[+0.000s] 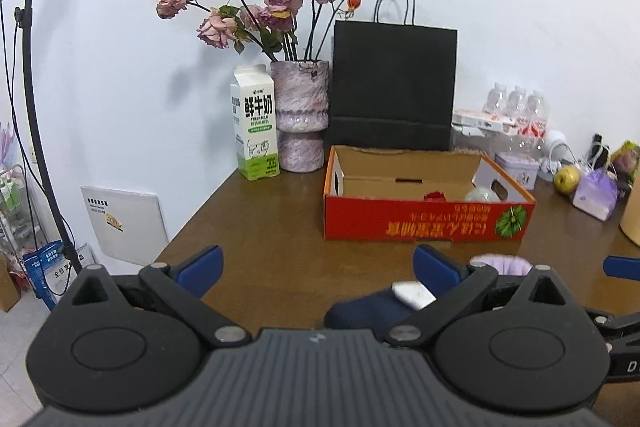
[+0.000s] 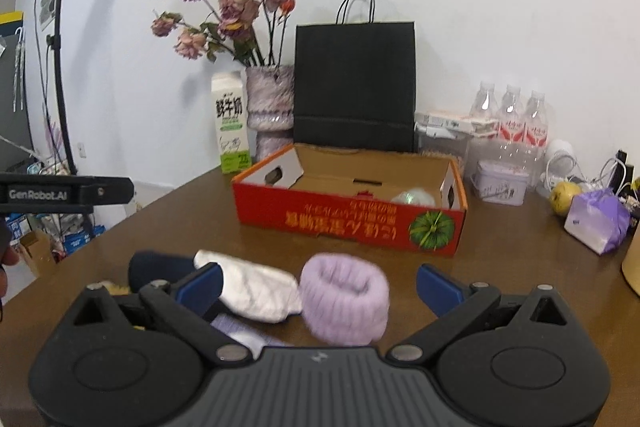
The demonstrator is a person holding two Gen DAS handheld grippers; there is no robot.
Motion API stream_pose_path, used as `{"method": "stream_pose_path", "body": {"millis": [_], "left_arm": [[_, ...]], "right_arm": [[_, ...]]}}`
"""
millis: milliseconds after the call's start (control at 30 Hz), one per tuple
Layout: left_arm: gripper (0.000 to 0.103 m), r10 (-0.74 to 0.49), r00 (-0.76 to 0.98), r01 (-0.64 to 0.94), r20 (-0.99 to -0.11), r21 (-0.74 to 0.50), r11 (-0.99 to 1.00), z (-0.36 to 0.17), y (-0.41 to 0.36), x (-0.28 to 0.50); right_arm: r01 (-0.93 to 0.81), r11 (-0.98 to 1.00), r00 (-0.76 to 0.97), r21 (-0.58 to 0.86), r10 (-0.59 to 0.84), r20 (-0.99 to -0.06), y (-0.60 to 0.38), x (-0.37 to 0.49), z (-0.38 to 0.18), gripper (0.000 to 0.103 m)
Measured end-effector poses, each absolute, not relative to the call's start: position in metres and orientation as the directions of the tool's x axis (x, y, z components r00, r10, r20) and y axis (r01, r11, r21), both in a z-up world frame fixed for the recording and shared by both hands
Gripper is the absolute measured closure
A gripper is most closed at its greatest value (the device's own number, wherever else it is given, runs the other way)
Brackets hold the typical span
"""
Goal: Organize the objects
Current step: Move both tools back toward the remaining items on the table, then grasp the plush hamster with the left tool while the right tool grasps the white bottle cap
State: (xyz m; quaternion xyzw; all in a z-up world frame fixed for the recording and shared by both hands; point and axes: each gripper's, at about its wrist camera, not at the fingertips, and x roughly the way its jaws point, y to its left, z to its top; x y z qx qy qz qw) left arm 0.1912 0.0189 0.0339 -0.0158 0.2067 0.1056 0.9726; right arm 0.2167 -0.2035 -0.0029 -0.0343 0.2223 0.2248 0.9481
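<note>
A red open cardboard box [image 1: 428, 221] [image 2: 352, 217] lies on the brown table [image 1: 264, 227], holding a red item [image 1: 435, 195] and a pale round item [image 1: 482, 194]. My left gripper [image 1: 318, 269] is open and empty above the table's front. My right gripper [image 2: 318, 287] is open, with a fuzzy lilac band [image 2: 345, 299] and a white cloth [image 2: 256, 289] lying between its fingers. A dark navy item [image 2: 160, 269] [image 1: 368, 311] lies to the left. The lilac band also shows in the left wrist view [image 1: 502, 264].
A milk carton [image 1: 255, 123], a vase of dried roses [image 1: 301, 115] and a black paper bag [image 1: 394, 87] stand behind the box. Water bottles [image 2: 512, 123], a tin [image 2: 500, 183], an apple [image 2: 563, 197] and a purple packet [image 2: 598, 219] are at the right.
</note>
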Motion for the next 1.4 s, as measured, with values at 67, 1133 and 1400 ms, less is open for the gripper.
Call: {"method": "stream_pose_path", "body": {"millis": [67, 1133, 1400], "left_arm": [[0.000, 0.197, 0.891, -0.206, -0.409, 0.023, 0.978, 0.029, 0.020, 0.184], [0.000, 0.034, 0.871, -0.035, -0.491, 0.007, 0.999, -0.034, 0.053, 0.158], [0.000, -0.052, 0.829, 0.032, -0.557, -0.045, 0.998, -0.043, 0.062, 0.188]], "right_arm": [[-0.447, 0.894, 0.792, 0.033, 0.413, -0.449, -0.201, 0.212, -0.007, 0.000], [-0.474, 0.879, 0.729, 0.040, 0.418, -0.541, -0.168, 0.202, -0.057, 0.021], [-0.476, 0.879, 0.711, 0.039, 0.411, -0.571, -0.149, 0.222, -0.065, 0.049]]}}
